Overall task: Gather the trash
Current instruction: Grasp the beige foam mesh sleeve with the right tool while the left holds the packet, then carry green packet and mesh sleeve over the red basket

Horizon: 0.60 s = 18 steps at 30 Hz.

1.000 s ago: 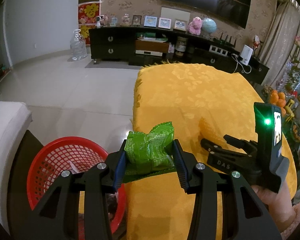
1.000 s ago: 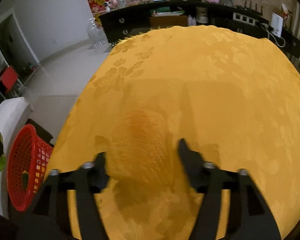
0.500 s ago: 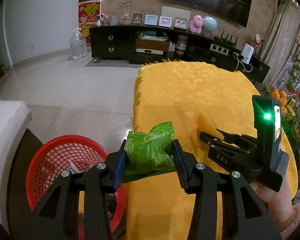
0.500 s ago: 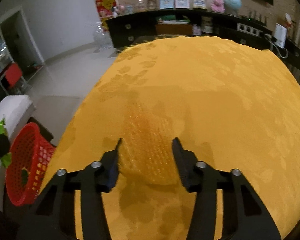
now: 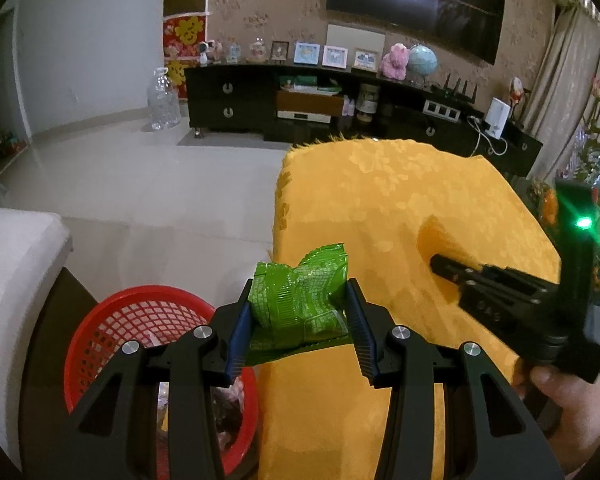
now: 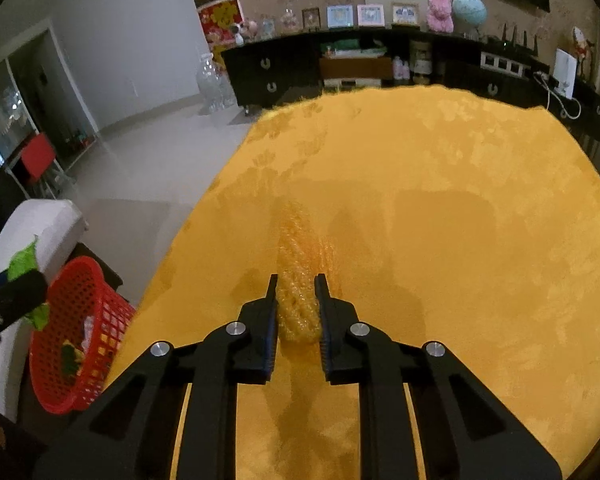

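A crumpled green snack wrapper (image 5: 300, 300) is pinched between the pads of my left gripper (image 5: 298, 320), held above the table's left edge beside the red mesh basket (image 5: 112, 320). My right gripper (image 6: 296, 300) is shut on a clear bubble-wrap piece (image 6: 298, 284), squeezed narrow and lifted a little off the yellow tablecloth (image 6: 440, 200). In the left wrist view the right gripper (image 5: 440, 262) shows at the right with the bubble wrap (image 5: 432, 232) at its tips. The basket (image 6: 76, 340) holds some trash.
A white cushioned seat (image 5: 8, 272) stands left of the basket. A dark TV cabinet (image 5: 340, 112) with frames and toys runs along the far wall. A large water bottle (image 5: 163, 100) stands on the tiled floor. A hand (image 5: 560, 400) holds the right gripper.
My right gripper's jaws closed from wide apart onto the bubble wrap, squeezing it narrow, and rose slightly. The left gripper kept still with the green wrapper.
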Tool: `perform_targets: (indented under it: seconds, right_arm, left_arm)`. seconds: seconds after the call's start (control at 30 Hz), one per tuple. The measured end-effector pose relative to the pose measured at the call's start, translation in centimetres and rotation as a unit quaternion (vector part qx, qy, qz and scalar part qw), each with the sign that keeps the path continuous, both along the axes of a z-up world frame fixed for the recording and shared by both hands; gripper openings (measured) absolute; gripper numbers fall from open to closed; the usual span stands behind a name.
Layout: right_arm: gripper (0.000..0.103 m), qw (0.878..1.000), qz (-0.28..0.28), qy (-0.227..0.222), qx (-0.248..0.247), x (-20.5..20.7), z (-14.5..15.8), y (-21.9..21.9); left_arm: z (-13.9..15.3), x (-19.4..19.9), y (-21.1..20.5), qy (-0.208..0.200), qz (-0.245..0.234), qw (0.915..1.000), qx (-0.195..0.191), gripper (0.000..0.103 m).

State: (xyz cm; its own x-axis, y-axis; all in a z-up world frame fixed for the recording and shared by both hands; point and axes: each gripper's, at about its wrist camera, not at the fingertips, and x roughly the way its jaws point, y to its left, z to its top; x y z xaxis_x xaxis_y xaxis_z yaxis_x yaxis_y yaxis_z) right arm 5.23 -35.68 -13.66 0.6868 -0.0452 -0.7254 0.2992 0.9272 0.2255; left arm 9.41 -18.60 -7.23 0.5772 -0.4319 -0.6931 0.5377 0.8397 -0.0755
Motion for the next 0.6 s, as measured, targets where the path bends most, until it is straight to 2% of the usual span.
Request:
perform_targets:
  seconds: [0.4, 0.6]
  right_arm:
    - [0.017, 0.996, 0.006, -0.085, -0.04, -3.2, 7.8, 1.7]
    - [0.017, 0.992, 0.017, -0.115, -0.057, -4.6, 10.5, 3.0]
  left_arm:
    - [3.2, -0.8, 1.8, -0.037, 0.019, 0.9986, -0.033, 0.042]
    - [4.5, -1.0, 3.0, -0.051, 0.034, 0.9973, -0.041, 0.042]
